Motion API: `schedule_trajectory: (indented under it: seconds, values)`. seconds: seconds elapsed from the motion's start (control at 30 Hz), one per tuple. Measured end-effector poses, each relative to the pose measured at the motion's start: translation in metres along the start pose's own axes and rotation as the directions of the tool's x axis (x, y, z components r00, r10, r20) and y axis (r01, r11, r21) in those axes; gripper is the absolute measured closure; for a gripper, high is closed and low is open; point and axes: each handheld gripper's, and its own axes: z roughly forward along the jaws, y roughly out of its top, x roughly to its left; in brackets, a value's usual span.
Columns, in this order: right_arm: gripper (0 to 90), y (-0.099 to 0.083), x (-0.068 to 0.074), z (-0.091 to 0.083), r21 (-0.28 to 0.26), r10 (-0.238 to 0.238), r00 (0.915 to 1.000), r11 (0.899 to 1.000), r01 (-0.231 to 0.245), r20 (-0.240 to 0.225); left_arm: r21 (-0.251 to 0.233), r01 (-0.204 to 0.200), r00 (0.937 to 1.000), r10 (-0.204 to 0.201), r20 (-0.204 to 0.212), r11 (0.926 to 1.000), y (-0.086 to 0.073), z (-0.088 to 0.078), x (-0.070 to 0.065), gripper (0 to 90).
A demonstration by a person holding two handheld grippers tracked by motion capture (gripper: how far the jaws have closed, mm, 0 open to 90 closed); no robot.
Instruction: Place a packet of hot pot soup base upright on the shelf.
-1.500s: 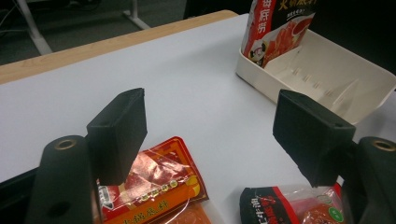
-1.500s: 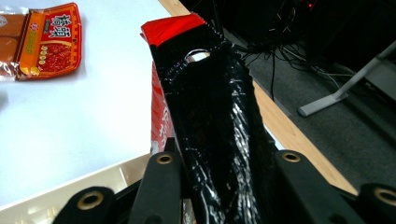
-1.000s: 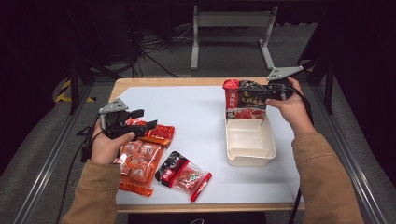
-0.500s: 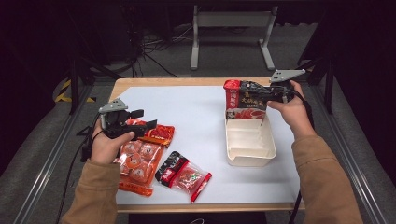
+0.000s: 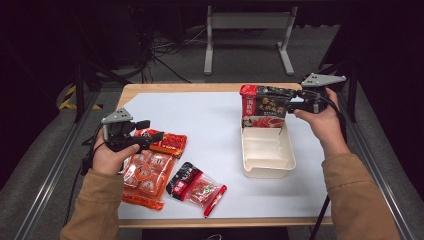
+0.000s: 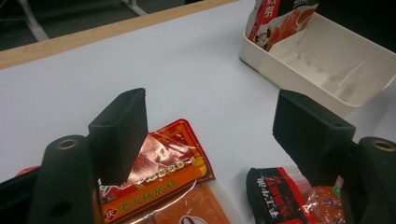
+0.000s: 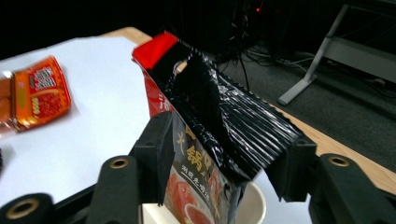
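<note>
A black and red hotpot packet (image 5: pixel 262 106) stands upright in the far end of a white tray (image 5: pixel 267 172). My right gripper (image 5: pixel 292 99) is at the packet's top right edge. Its jaws have just been opening. In the right gripper view the crinkled top of the packet (image 7: pixel 219 107) lies between the wide jaws of the right gripper (image 7: pixel 224 154), which no longer pinch it. My left gripper (image 5: pixel 152 131) hovers open over an orange sauce packet (image 5: pixel 167 142). In the left gripper view that orange packet (image 6: pixel 163 168) lies just under the left gripper (image 6: pixel 210 126), untouched.
A large orange snack bag (image 5: pixel 147 177) lies at the front left, under the left hand. Beside it is a small red and black packet (image 5: pixel 195 187), also seen as the dark packet (image 6: pixel 275 196). The white table cover (image 5: pixel 210 125) spans the middle. The wooden table edge (image 5: pixel 200 87) runs along the back.
The right gripper's jaws have spread apart around the packet's top and the hand has drifted slightly right. The packet stays standing in the tray. The left hand has kept still.
</note>
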Motion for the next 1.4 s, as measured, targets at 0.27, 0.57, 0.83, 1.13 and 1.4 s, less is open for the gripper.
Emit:
schedule_trajectory:
  seconds: [0.27,0.57,0.83,1.13,1.4]
  values:
    - [42.9,-0.008,0.008,-0.027,-0.072,0.043,0.9986,0.997,-0.04,0.03,-0.013,-0.014,0.9999,0.014,-0.001,0.9998,0.004,0.0,0.003,28.9]
    - [44.5,-0.015,0.038,-0.053,-0.053,0.018,0.9995,0.998,-0.016,0.025,-0.014,-0.037,0.9993,0.037,-0.004,0.9992,0.008,0.004,0.003,31.5]
    - [50.0,-0.029,0.052,-0.064,-0.077,0.051,0.9987,0.996,-0.051,-0.001,-0.009,-0.035,0.9993,0.035,-0.009,0.9993,0.009,0.006,0.003,31.4]
    - [43.3,-0.052,0.059,-0.075,-0.014,0.092,0.9958,0.996,-0.092,0.005,-0.007,-0.042,0.999,0.042,-0.016,0.9991,0.008,0.006,0.003,31.0]
    - [38.3,-0.076,0.061,-0.068,-0.006,0.118,0.9929,0.993,-0.118,-0.012,-0.019,-0.046,0.9982,0.045,-0.041,0.9988,0.006,0.002,0.006,29.1]
